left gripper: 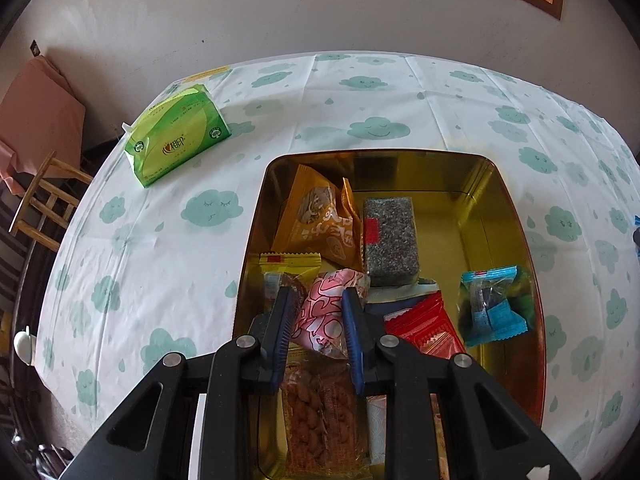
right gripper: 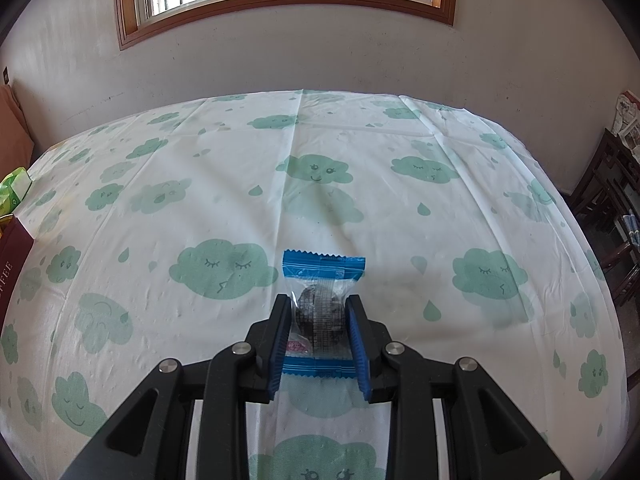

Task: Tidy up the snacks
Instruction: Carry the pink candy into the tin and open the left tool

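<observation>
In the left wrist view my left gripper (left gripper: 318, 300) is shut on a pink-and-white wrapped snack (left gripper: 326, 312), held just above the open gold tin (left gripper: 496, 208). Inside the tin lie an orange packet (left gripper: 320, 220), a grey seed bar (left gripper: 390, 240), a blue-wrapped snack (left gripper: 494, 306), a red packet (left gripper: 430, 326), a yellow-topped packet (left gripper: 288, 262) and a bag of nuts (left gripper: 320, 412). In the right wrist view my right gripper (right gripper: 318, 306) is shut on a blue-edged clear packet with a dark snack inside (right gripper: 322, 304), low over the cloud-print tablecloth (right gripper: 224, 200).
A green tissue pack (left gripper: 178, 134) lies on the cloth left of the tin. A wooden chair (left gripper: 44, 204) stands off the table's left edge. A dark red box edge (right gripper: 12, 268) shows at the left of the right wrist view, dark furniture (right gripper: 612, 208) at its right.
</observation>
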{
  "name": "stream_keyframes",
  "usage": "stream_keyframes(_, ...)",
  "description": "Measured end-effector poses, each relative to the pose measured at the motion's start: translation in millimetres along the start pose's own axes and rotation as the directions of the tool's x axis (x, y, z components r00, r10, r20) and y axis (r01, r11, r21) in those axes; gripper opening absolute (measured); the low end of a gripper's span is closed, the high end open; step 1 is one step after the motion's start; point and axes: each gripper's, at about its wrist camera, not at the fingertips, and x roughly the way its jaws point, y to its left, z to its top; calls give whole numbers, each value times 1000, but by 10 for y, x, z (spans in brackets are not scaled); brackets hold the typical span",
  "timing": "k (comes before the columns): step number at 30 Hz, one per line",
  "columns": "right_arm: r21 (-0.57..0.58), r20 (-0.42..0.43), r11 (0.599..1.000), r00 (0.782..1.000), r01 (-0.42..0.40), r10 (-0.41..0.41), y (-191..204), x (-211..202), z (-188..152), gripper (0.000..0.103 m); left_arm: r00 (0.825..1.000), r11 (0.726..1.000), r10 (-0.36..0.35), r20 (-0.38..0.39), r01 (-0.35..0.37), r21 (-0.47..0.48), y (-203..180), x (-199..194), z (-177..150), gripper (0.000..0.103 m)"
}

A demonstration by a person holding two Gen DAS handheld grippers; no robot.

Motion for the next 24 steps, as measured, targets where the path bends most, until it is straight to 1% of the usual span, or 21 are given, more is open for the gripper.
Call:
stream_keyframes(3,0,0,1000,1000,0,0,-7,3,1,30,1000,1000,-1,1,1,-6,-6,17,-15,25)
stream_keyframes(13,-1,0,1000,1000,1,-1,-1,1,-1,30,1000,1000,0,-1,0,-6,-24,39,-18,28)
stream_keyframes(15,-1,0,1000,1000,1,-1,-3,1,0,30,1000,1000,10,3,-10,-5,-33,24,-21,33)
stream_keyframes(19,-2,-1,1000,1000,2,-2,1,0,2,30,999,1000,21,26,-21,1,-54,-48,-22,40)
stream_keyframes(21,-2,-1,1000,1000,2,-2,-1,-1,2,30,999,999,32,43,-33,5,-71,-103,-29,48)
stream_keyframes(24,-2,-1,1000,1000,3,-3,4,-1,1,30,996,999,48,75,-49,8,-105,-208,-51,55)
